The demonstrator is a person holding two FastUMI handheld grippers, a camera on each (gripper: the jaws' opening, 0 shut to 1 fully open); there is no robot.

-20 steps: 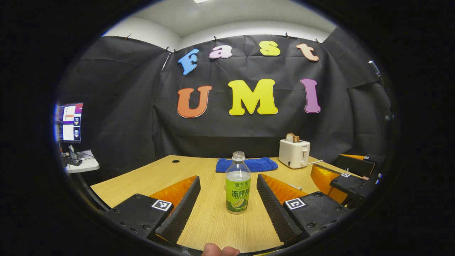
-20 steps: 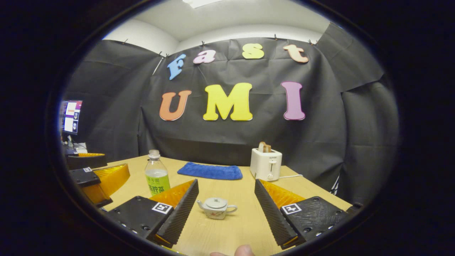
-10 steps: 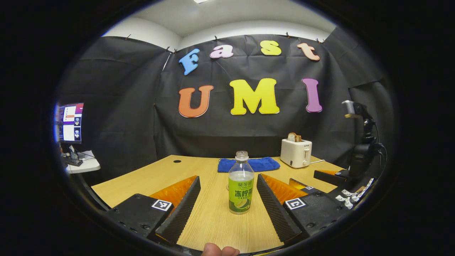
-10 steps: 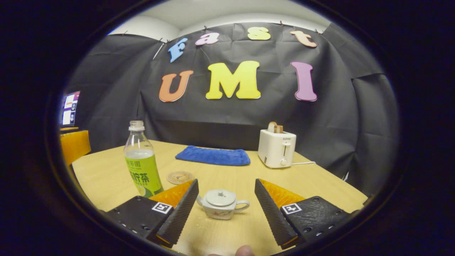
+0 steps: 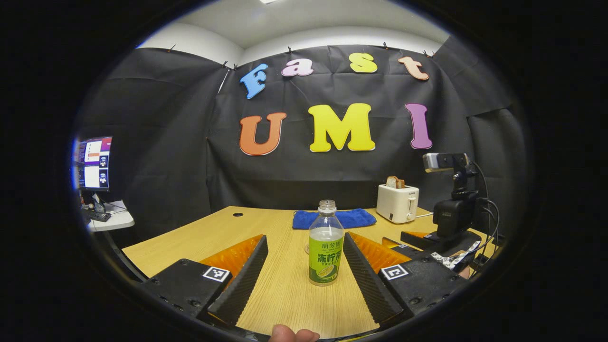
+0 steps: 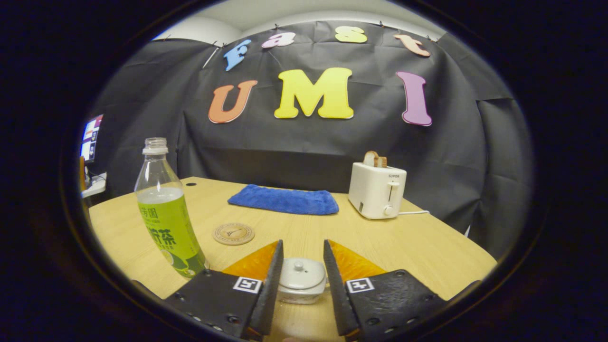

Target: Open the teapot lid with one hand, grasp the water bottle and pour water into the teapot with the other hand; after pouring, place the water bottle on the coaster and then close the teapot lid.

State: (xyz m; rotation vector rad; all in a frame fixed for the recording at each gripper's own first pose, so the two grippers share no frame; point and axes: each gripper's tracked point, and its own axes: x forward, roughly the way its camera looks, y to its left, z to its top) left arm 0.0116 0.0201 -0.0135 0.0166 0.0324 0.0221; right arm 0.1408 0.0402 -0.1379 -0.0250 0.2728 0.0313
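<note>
Standing upright on the counter [image 5: 199, 237], the water bottle [image 5: 325, 249] sits between the left gripper's [image 5: 304, 270] wide-spread fingers, untouched. The right gripper [image 6: 300, 280] is narrowed around the lidded teapot [image 6: 301, 286], contact unclear. The coaster [image 6: 233, 233] lies near the blue cloth [image 6: 284, 200].

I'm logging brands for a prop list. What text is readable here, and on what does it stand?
"SUPOR": small, on the front of the toaster.
Water bottle label: printed characters, not transcribed here.
Coaster: its central design is too small to read.
Monitor: too small to read.
</note>
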